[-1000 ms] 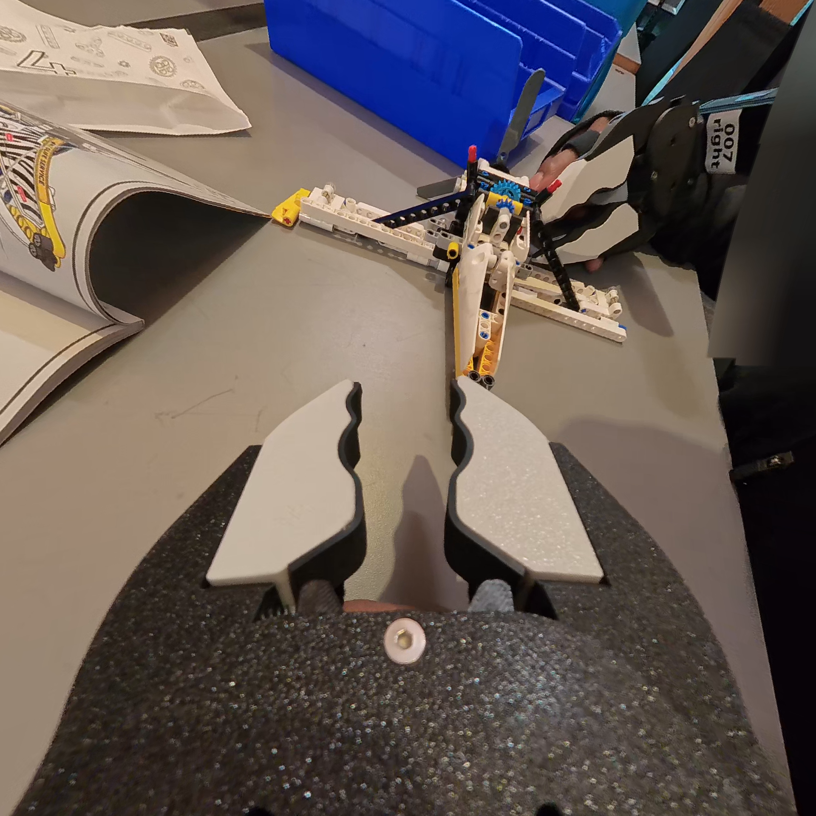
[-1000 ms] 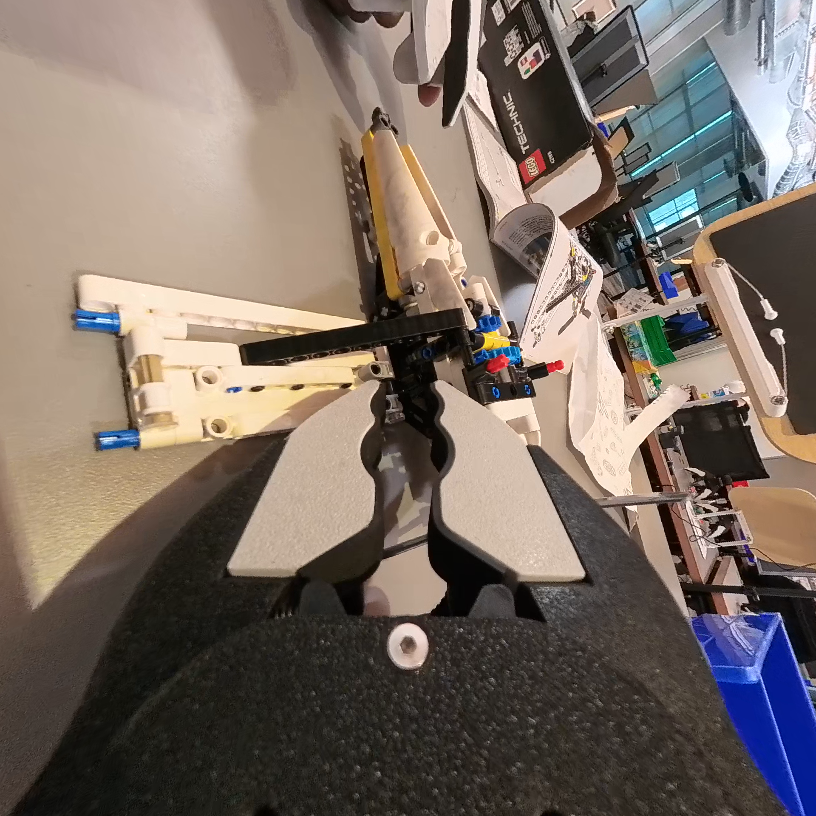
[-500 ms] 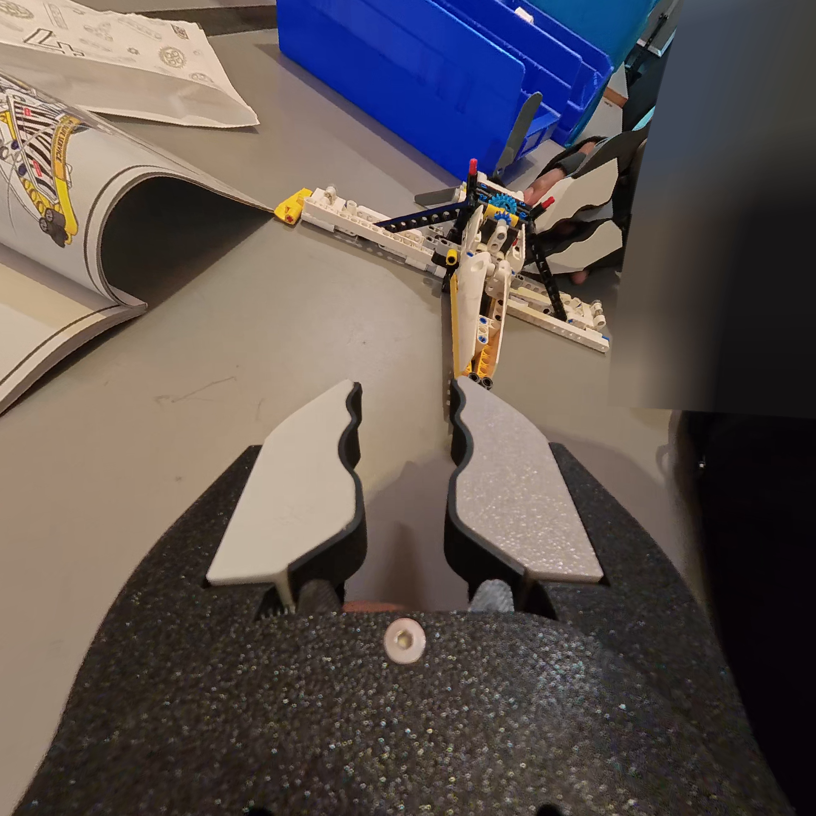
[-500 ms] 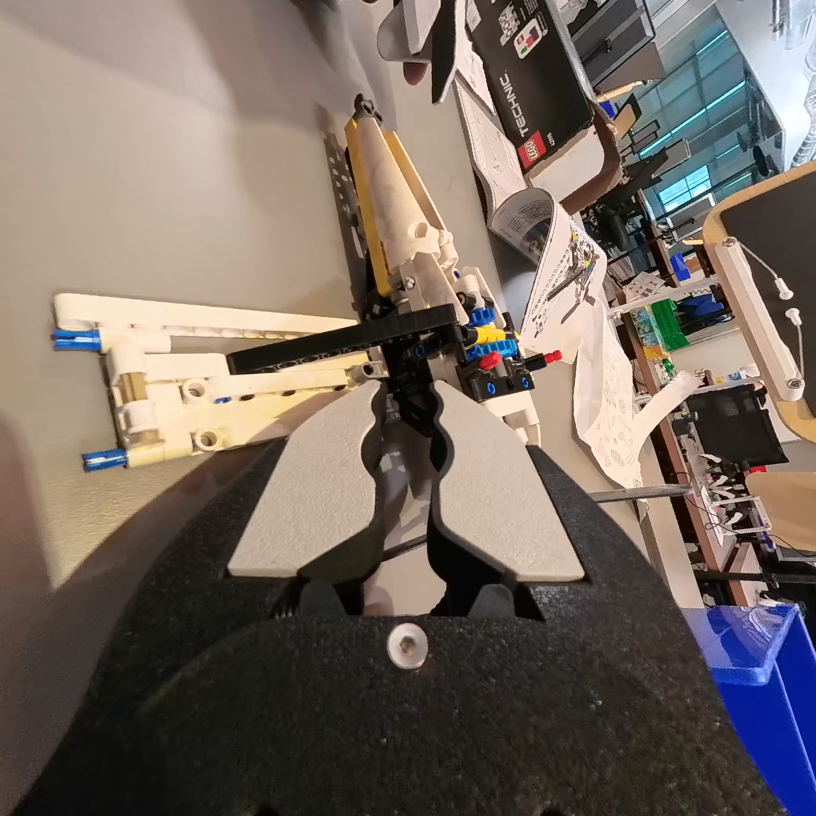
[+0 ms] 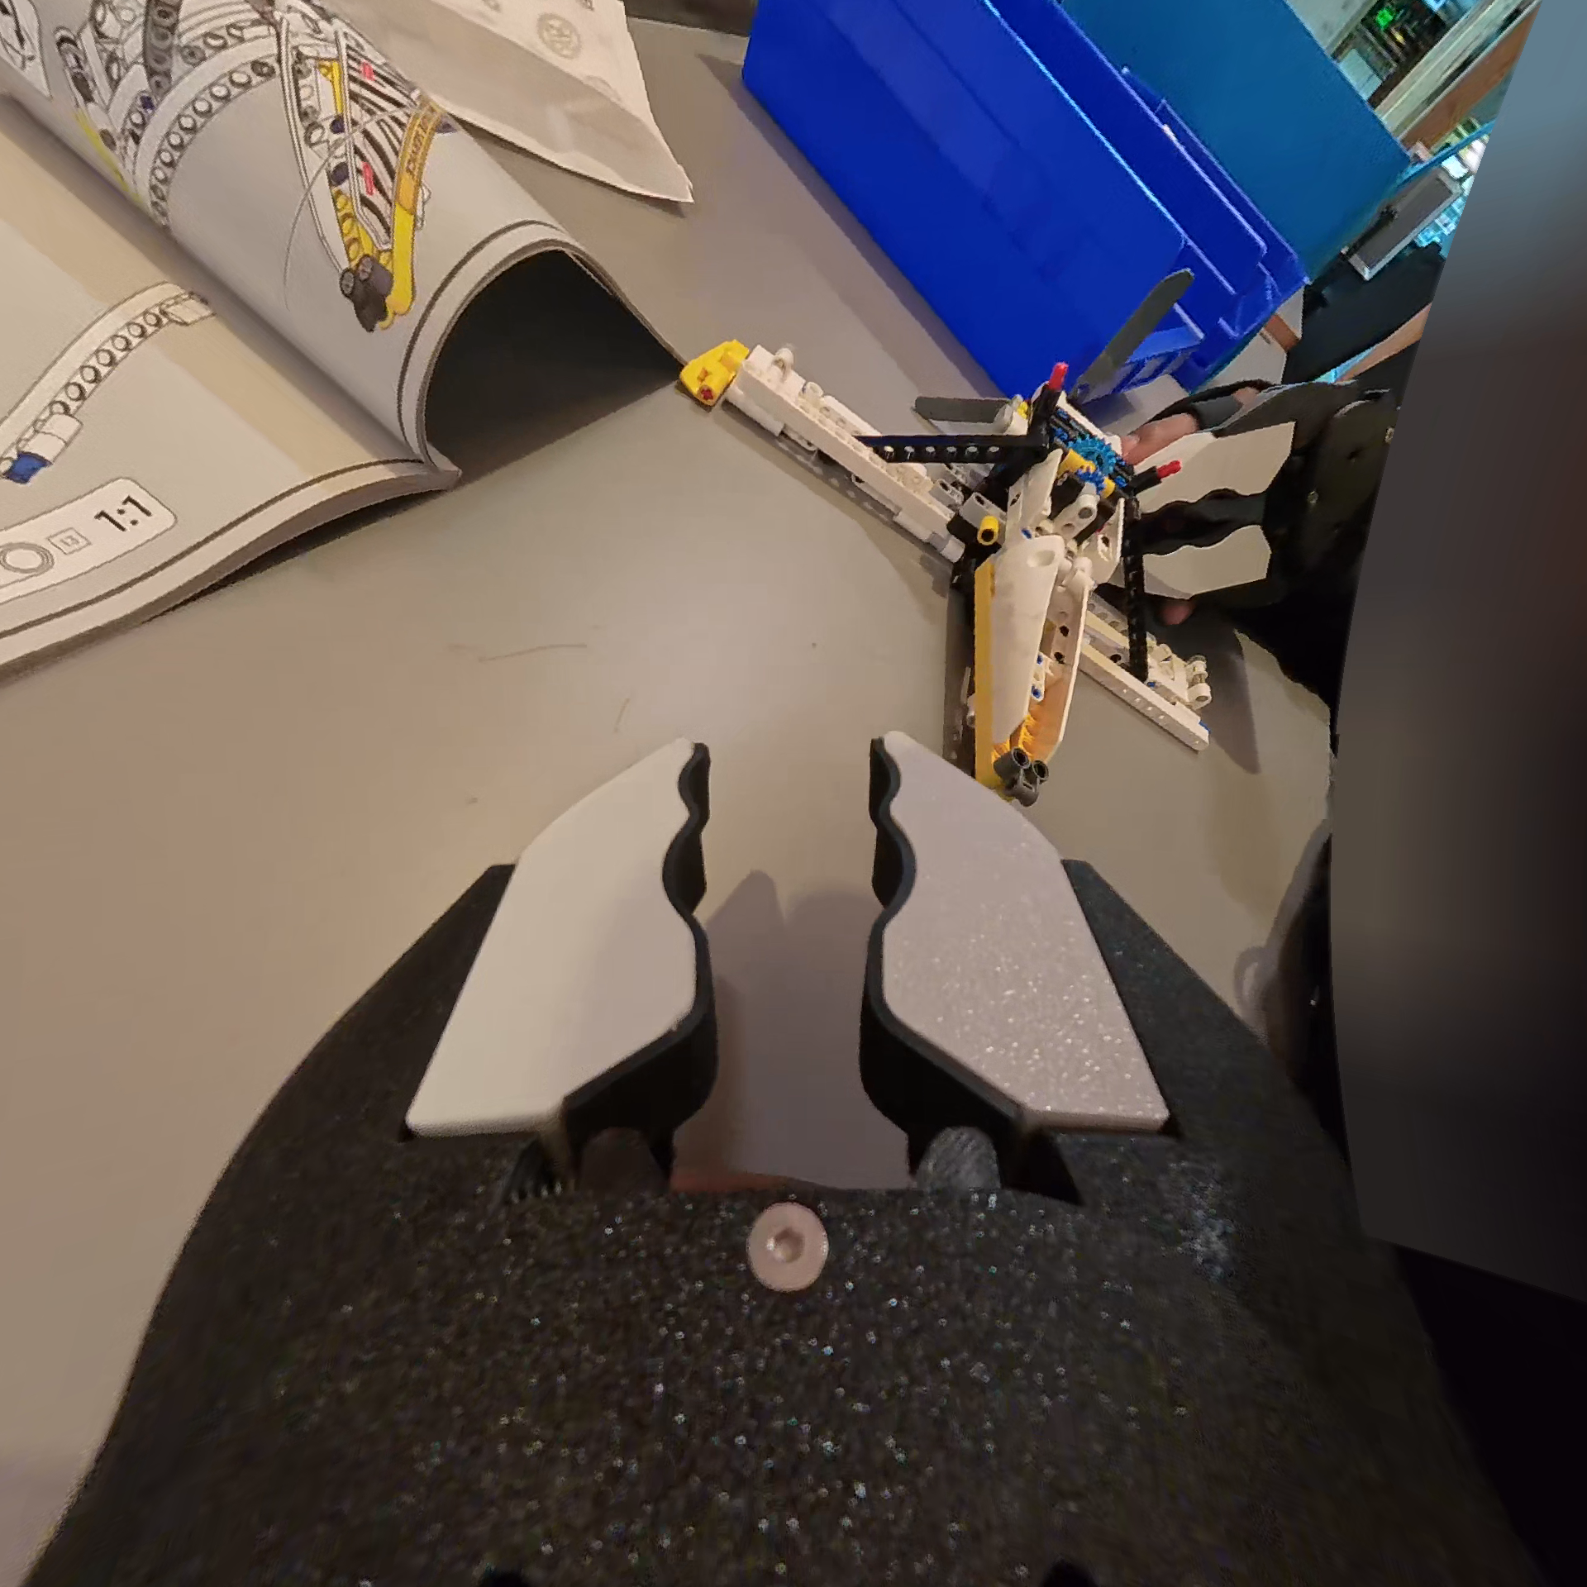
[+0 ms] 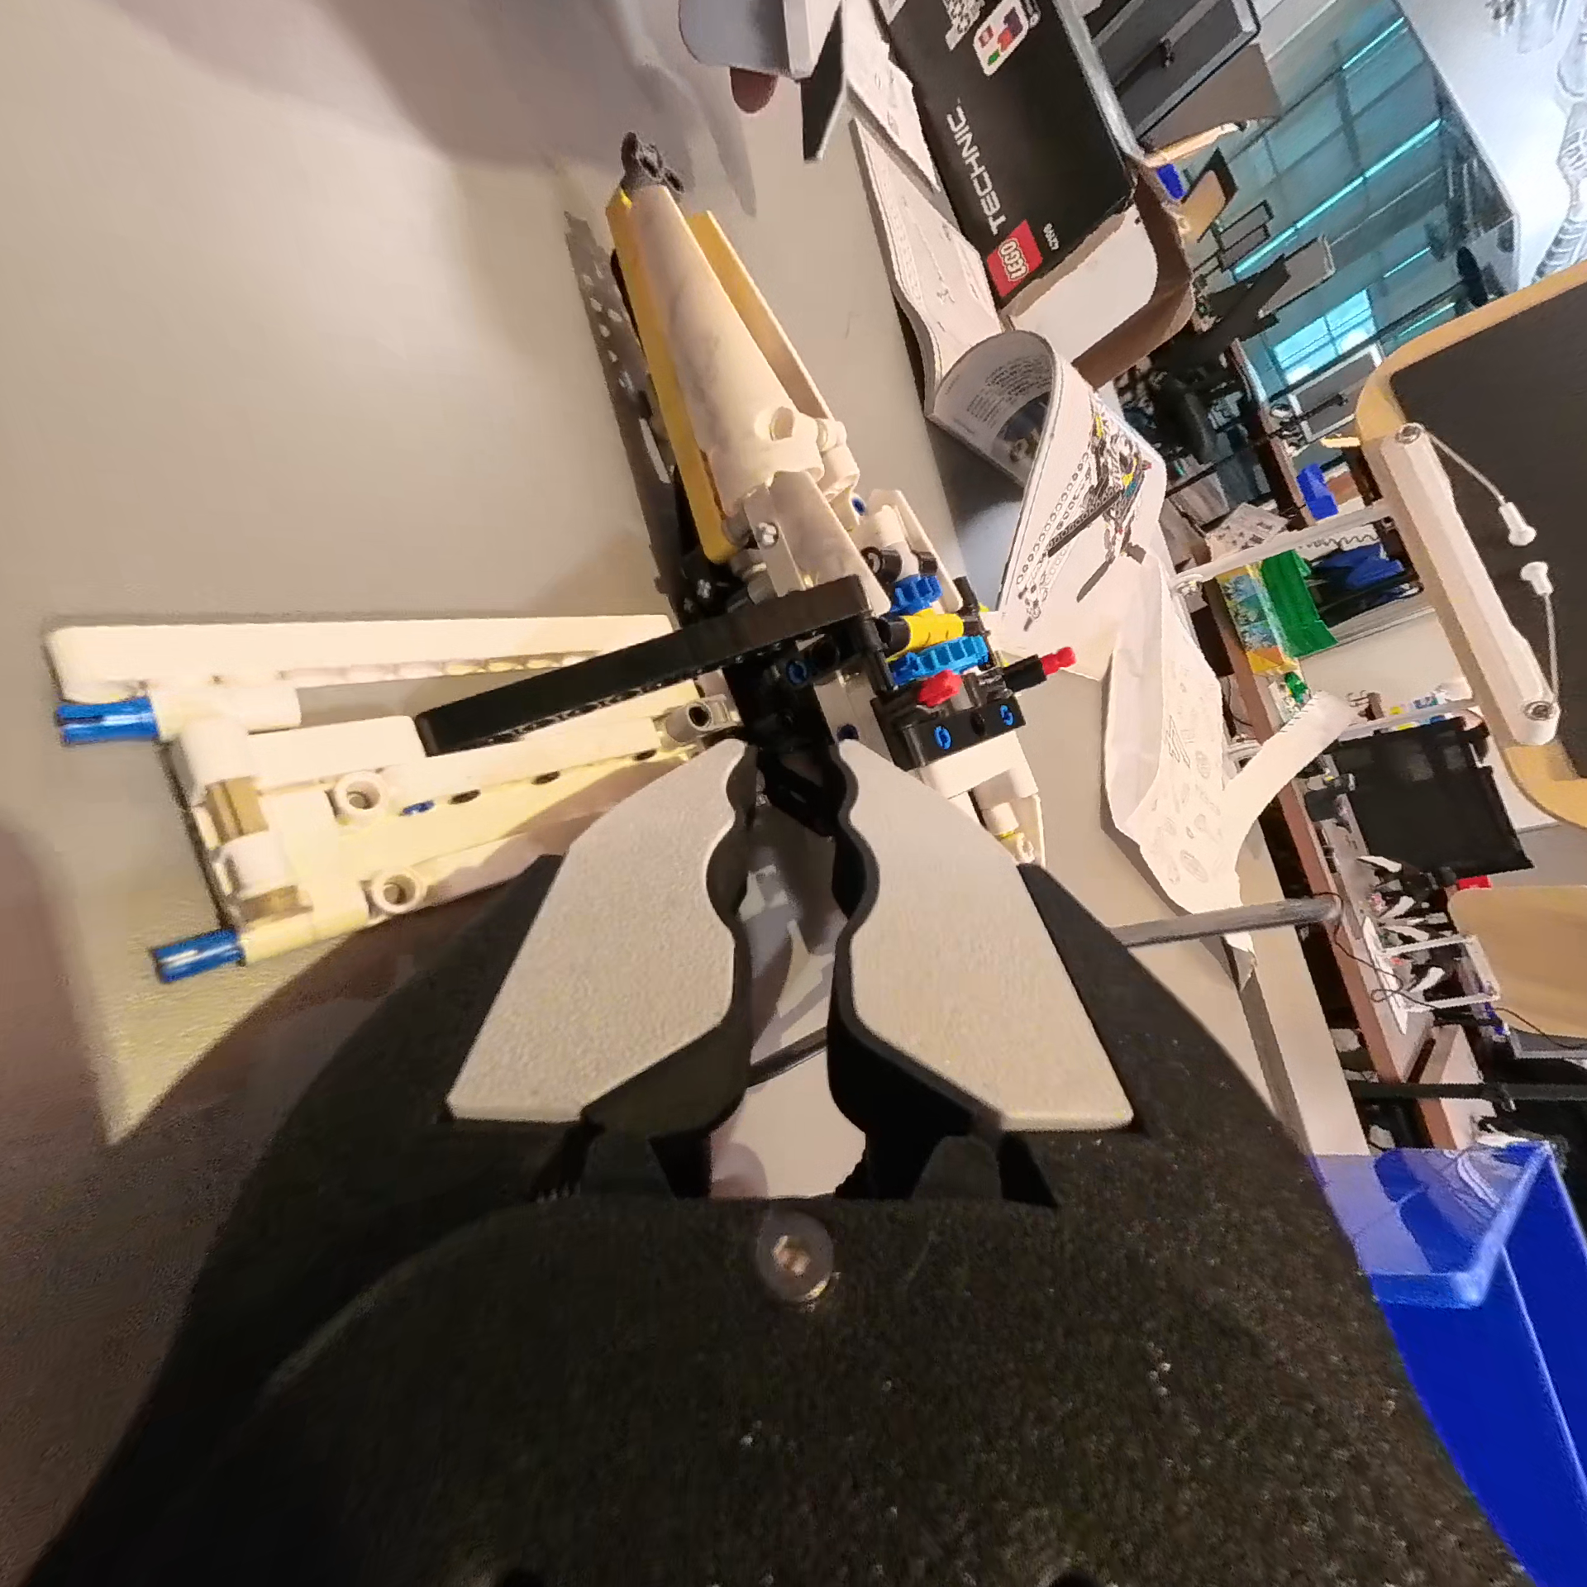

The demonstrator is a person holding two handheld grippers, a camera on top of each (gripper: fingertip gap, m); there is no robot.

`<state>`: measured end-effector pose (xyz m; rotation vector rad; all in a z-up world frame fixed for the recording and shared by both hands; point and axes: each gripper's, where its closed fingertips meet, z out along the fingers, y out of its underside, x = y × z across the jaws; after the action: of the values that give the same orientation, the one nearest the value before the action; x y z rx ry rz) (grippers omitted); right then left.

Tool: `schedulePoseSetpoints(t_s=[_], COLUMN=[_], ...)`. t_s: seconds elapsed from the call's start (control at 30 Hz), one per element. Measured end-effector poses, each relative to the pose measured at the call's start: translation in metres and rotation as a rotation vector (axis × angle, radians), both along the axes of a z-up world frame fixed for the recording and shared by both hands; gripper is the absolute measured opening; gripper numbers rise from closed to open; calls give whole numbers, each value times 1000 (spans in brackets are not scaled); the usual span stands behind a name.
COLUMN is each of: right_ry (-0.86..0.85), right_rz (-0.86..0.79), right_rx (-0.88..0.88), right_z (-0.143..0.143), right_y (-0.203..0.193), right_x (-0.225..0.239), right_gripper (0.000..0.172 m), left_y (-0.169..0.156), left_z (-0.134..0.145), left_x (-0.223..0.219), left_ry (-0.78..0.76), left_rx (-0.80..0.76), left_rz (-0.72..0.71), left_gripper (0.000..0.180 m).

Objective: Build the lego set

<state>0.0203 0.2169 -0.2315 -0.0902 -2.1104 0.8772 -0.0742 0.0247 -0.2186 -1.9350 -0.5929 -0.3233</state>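
While the right tool [image 6: 794, 773] pinches the white-and-yellow brick model's [image 6: 747, 412] black part, the left tool [image 5: 790, 773] hovers open, empty, above the grey table [image 5: 429, 730].

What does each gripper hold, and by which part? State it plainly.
The right gripper is clamped on the toy plane, gripping a black piece at its middle. The left gripper holds nothing; its fingers are apart over the bare table.

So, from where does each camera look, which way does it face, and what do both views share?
Left wrist view: sits on the left gripper, open over the grey table, facing the toy plane model; a fingertip shows by the far right gripper.
Right wrist view: sits on the right gripper, shut on the model's black part, tilted sideways.
Shared: model, open booklet, blue bin.
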Motion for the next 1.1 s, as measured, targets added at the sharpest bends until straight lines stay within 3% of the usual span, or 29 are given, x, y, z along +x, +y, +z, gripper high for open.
schedulePoseSetpoints(t_s=[1.1], right_ry=[-2], right_rz=[-4], right_rx=[-5], right_z=[1], right_y=[1], right_x=[-3], right_gripper=[15], left_y=[1], left_z=[1], left_x=[2], left_ry=[-5], left_rx=[10], left_rz=[-14], left_gripper=[35])
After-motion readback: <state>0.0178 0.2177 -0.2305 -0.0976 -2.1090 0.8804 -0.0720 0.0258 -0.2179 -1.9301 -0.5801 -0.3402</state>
